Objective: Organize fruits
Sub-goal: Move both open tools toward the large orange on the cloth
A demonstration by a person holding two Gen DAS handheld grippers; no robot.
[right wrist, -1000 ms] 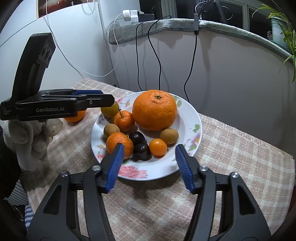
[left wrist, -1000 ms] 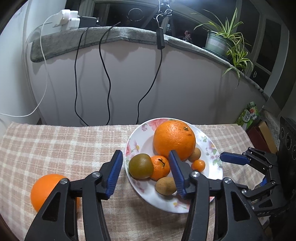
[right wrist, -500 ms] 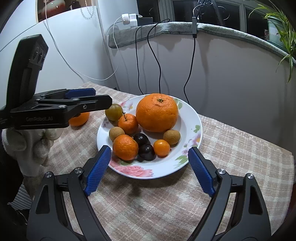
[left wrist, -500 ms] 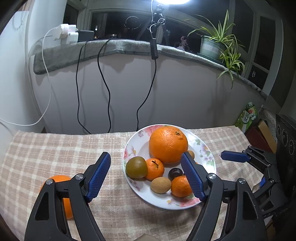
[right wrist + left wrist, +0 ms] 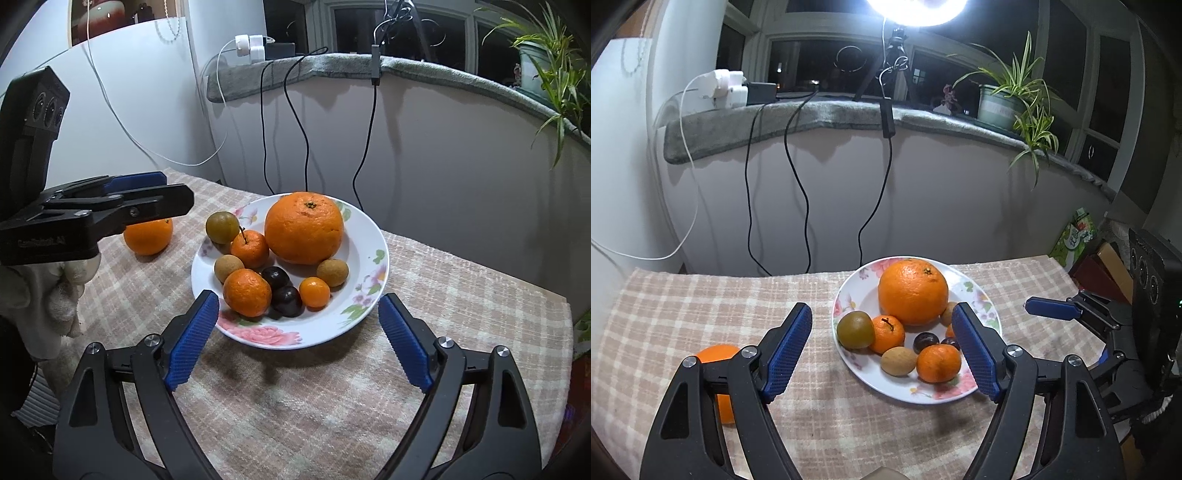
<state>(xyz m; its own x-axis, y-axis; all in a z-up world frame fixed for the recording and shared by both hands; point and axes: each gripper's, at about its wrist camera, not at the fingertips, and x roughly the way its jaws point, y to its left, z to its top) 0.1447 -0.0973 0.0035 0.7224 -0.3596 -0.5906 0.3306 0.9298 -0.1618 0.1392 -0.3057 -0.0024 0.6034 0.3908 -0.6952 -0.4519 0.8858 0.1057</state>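
While both sets of jaws stand wide open and hold nothing, the left gripper (image 5: 882,349) hovers above the checked cloth (image 5: 683,317) on the bench, the near edge of the floral plate (image 5: 846,295) lying between its blue pads. A lone orange (image 5: 718,373) sits on the cloth outside its left pad, partly hidden. The right gripper (image 5: 297,339) frames the plate's near rim (image 5: 295,341), touching nothing. Just beyond its pads lie a large orange (image 5: 303,228), mandarins, dark plums and small brown fruits.
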